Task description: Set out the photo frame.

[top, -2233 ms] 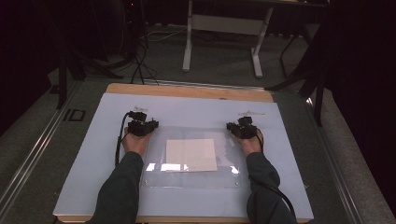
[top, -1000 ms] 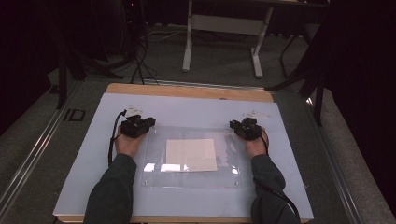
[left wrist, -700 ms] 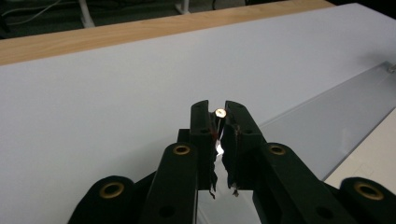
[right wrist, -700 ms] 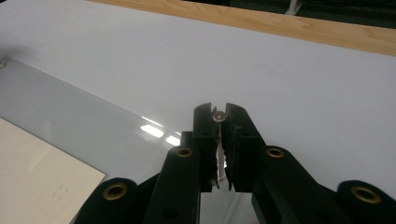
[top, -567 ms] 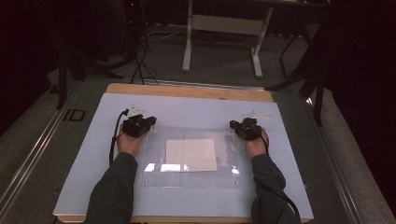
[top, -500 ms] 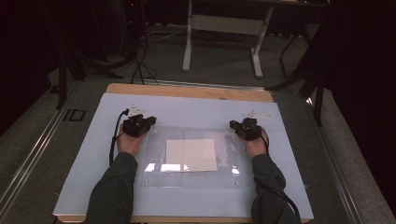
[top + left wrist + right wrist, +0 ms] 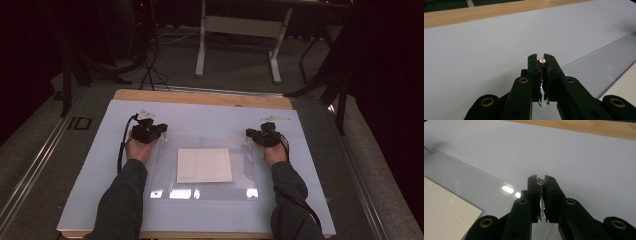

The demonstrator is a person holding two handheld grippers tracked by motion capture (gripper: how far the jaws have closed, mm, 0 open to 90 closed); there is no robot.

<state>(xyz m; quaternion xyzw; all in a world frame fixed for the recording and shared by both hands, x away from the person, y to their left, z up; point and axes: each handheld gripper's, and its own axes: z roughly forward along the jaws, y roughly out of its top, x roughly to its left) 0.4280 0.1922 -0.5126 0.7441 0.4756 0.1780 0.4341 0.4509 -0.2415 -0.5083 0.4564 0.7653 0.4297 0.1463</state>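
Observation:
A clear plastic sleeve [image 7: 165, 175] lies flat on a pale blue mat [image 7: 210, 117], with a white paper sheet [image 7: 205, 165] inside it. My left gripper [image 7: 159, 131] sits at the sleeve's far left corner. In the left gripper view its jaws [image 7: 541, 59] are shut, a sliver of shiny film shows between them, and the sleeve [image 7: 599, 67] runs off to the right. My right gripper [image 7: 252, 134] is at the far right corner. Its jaws [image 7: 541, 180] are shut where the sleeve's edge [image 7: 474, 173] meets them, with film glinting in the gap. The paper [image 7: 444, 212] shows at lower left.
The mat covers a wooden table whose bare strip [image 7: 200, 97] runs along the far side. Beyond it are a grey floor, a white table frame [image 7: 235, 30] and dark stands. Metal rails [image 7: 40, 160] flank the table. Bare mat surrounds the sleeve.
Since the oldest frame my left forearm has swung outward to the left and the right gripper has edged slightly right. Over the last half second nothing visibly moves.

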